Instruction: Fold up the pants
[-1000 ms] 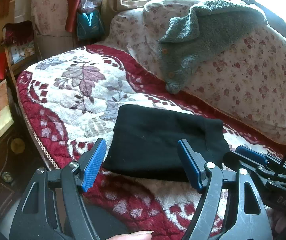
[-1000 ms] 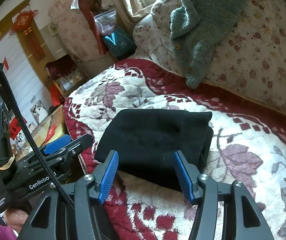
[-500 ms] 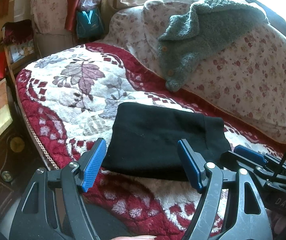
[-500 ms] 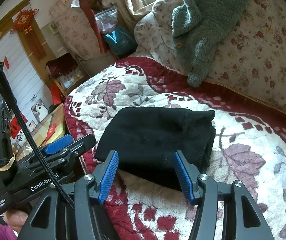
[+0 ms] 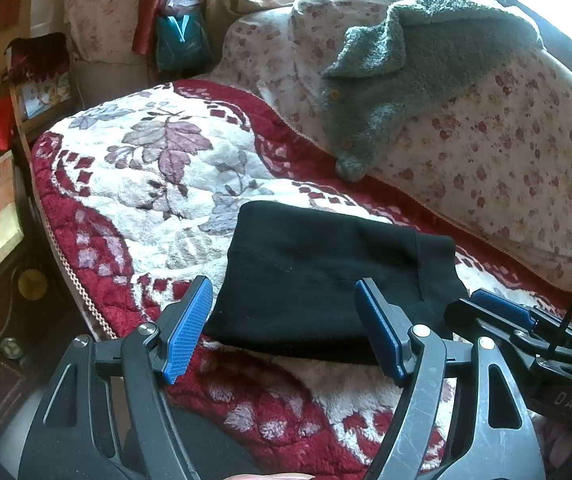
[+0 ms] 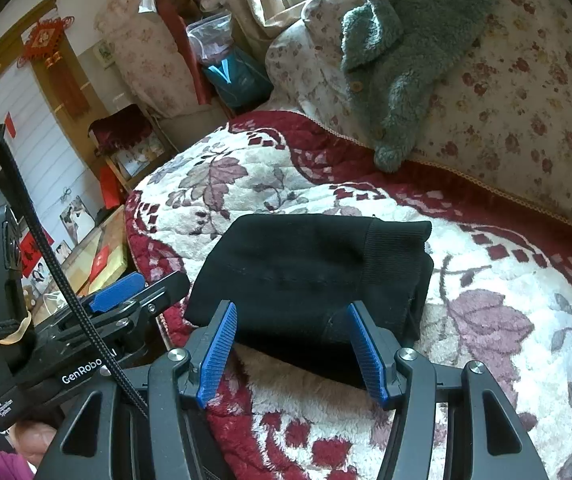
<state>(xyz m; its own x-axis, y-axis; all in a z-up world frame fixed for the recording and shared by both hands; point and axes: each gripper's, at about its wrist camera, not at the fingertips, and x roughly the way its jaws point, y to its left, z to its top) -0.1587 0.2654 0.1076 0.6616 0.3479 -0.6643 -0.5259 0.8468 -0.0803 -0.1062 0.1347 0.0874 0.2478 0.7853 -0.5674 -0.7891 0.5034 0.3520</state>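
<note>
Nearest, the left gripper (image 5: 282,330) and right gripper (image 6: 291,350) both stand wide apart, holding nothing. Just beyond them the black pants (image 5: 325,280) lie folded on the floral blanket (image 5: 146,184). Farther back, a grey fleece garment (image 5: 425,64) drapes over the flowered cushion (image 5: 525,152).

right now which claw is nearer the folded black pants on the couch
Right, judging by the wrist views. The right claw hangs open at the folded black fabric pants' near edge, which lies between its fingers. The left claw hovers open, slightly further back.
</note>
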